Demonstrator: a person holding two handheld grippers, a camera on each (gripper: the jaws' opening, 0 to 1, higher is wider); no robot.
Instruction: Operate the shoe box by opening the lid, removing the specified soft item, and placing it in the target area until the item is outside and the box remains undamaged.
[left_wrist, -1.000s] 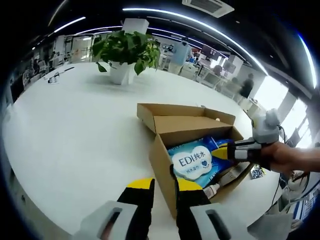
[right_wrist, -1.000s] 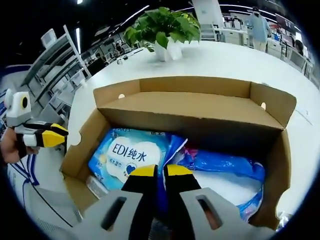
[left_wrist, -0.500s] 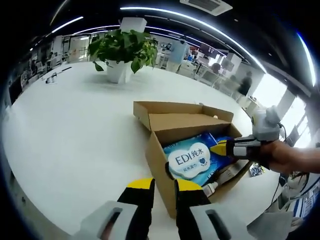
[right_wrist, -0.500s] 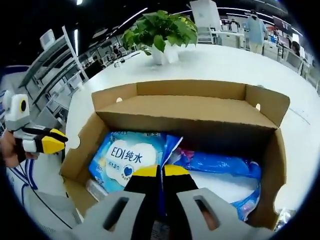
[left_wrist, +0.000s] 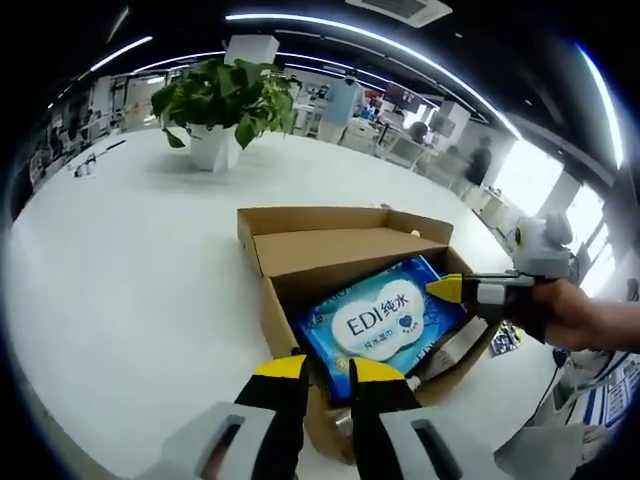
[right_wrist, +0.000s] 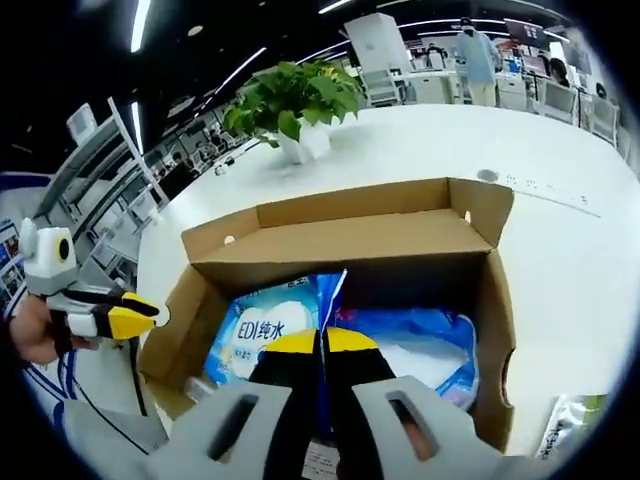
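The wipes pack (left_wrist: 382, 322) sits higher in the shoe box (left_wrist: 290, 310) than it did a second ago. In the left gripper view its blue and white face now tips up and rises past the box's front wall. The right gripper (right_wrist: 321, 343) has pinched its yellow tips tight on the thin top edge of the pack. A second ago those tips still had a small gap between them.

In the left gripper view the right gripper (left_wrist: 447, 288) comes in from the right side of the box, held by a hand (left_wrist: 580, 315). The left gripper (left_wrist: 329, 371) stays just in front of the box's near wall. Its two yellow tips stand a little apart and hold nothing. In the right gripper view the left gripper (right_wrist: 140, 315) is just beside the left wall of the box.

The shoe box is brown cardboard. Its lid (right_wrist: 345, 215) is folded back on the far side and stands open. Inside the box, next to the wipes pack, lies a second blue bag (right_wrist: 420, 345) with something white in it. A small white bottle (left_wrist: 420, 379) lies against the inside of the near wall.

The box rests on a big white table (left_wrist: 130, 260). A potted plant (left_wrist: 215, 105) with green leaves in a white pot stands behind the box, well apart from it. Behind the plant is a large office room with desks, long ceiling lights and a few people standing far away.
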